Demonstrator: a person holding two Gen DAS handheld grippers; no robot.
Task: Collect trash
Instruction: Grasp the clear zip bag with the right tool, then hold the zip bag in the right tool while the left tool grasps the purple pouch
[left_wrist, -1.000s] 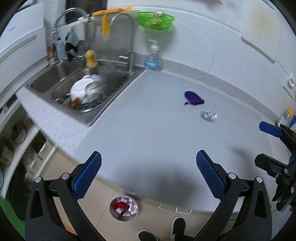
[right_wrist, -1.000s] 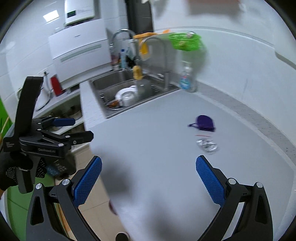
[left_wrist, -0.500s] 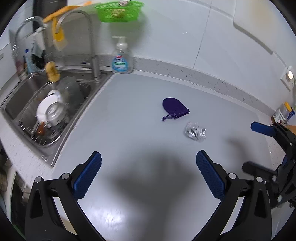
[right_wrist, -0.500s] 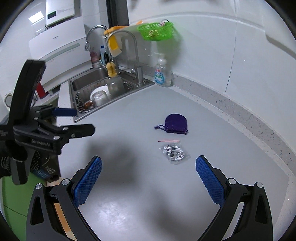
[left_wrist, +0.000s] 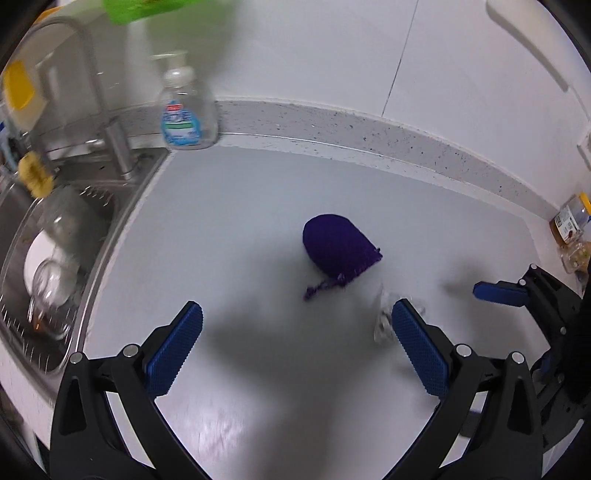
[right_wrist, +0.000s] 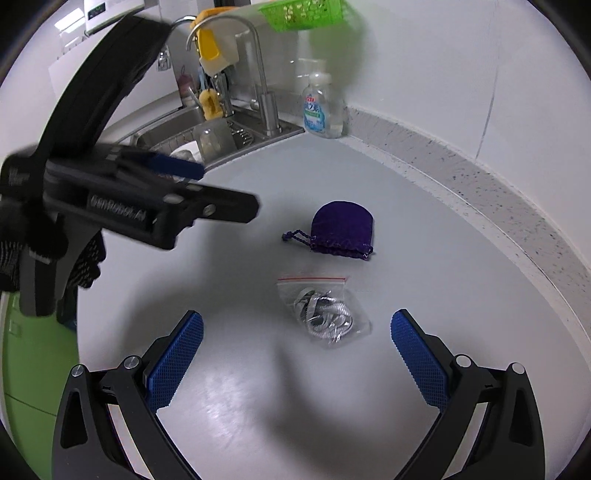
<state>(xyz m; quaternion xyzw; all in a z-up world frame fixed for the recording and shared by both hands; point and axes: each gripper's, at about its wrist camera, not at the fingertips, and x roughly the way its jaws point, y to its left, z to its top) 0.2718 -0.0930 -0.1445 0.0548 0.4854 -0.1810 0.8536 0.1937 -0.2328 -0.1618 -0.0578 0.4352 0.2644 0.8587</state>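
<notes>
Purple pouch (left_wrist: 337, 249) lay at twelve o'clock of the left gripper (left_wrist: 295, 347), its fingers spread apart; the clear bag (left_wrist: 384, 317) touched its right finger. Right view: right gripper (right_wrist: 295, 349) gaped wide, clear bag (right_wrist: 325, 314) between its fingertips, pouch (right_wrist: 341, 230) beyond at twelve o'clock.

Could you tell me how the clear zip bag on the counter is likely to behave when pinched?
The clear zip bag looks thin and crinkled, so it will probably flop and deform. Its glossy film may slip between fingers. The lumpy silvery contents inside could shift.
</notes>
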